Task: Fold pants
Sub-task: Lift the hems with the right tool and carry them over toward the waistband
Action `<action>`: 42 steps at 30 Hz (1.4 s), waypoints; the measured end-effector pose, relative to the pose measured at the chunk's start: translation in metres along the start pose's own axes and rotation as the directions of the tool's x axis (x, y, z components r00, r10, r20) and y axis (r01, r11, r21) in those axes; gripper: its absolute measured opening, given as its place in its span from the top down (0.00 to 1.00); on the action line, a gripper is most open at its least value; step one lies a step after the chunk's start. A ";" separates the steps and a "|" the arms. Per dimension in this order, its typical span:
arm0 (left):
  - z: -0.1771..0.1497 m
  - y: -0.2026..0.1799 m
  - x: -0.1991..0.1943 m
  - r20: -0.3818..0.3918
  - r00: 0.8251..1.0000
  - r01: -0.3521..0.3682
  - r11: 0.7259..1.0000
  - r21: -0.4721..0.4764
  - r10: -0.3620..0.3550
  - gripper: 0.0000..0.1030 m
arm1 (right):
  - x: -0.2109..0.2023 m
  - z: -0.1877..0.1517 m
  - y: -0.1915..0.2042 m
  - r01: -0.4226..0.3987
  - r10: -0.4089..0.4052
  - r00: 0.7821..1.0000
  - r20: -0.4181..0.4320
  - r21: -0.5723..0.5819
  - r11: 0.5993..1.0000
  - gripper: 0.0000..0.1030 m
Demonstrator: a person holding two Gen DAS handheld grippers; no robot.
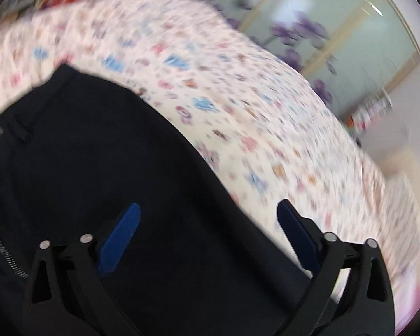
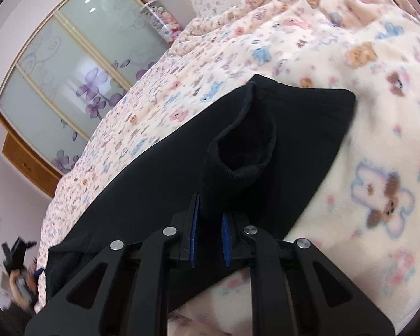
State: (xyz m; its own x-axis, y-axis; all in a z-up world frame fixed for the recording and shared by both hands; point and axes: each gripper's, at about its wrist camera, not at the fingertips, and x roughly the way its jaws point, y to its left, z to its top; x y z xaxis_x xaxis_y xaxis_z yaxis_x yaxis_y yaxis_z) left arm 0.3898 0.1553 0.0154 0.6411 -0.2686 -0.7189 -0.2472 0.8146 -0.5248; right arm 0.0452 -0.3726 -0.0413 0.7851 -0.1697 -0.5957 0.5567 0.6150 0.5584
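With the right claw (image 2: 210, 218) clamped on a small bunch of the black pants (image 2: 159, 173) lying on the patterned bed (image 2: 378, 112) and the left claw (image 1: 207, 238) spread wide, empty above them, the narrow pinch may slip, collapsing the fold.

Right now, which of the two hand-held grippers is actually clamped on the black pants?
The right hand-held gripper: its blue pads pinch a fold of the black pants. The left hand-held gripper gapes open, holding nothing.
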 end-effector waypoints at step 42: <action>-0.232 0.133 -0.221 0.208 0.975 -0.071 0.997 -0.024 0.075 0.94 | -0.044 0.067 -0.030 -0.014 0.013 0.979 0.205 0.003 1.000 0.90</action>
State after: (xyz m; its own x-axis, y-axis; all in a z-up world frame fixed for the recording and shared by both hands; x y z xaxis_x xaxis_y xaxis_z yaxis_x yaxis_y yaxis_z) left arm 0.0464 0.2043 -0.0011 0.7580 -0.0940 -0.6454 -0.3099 0.8188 -0.4832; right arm 0.0119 -0.4346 0.0071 0.8313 -0.3155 -0.4575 0.5463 0.6150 0.5686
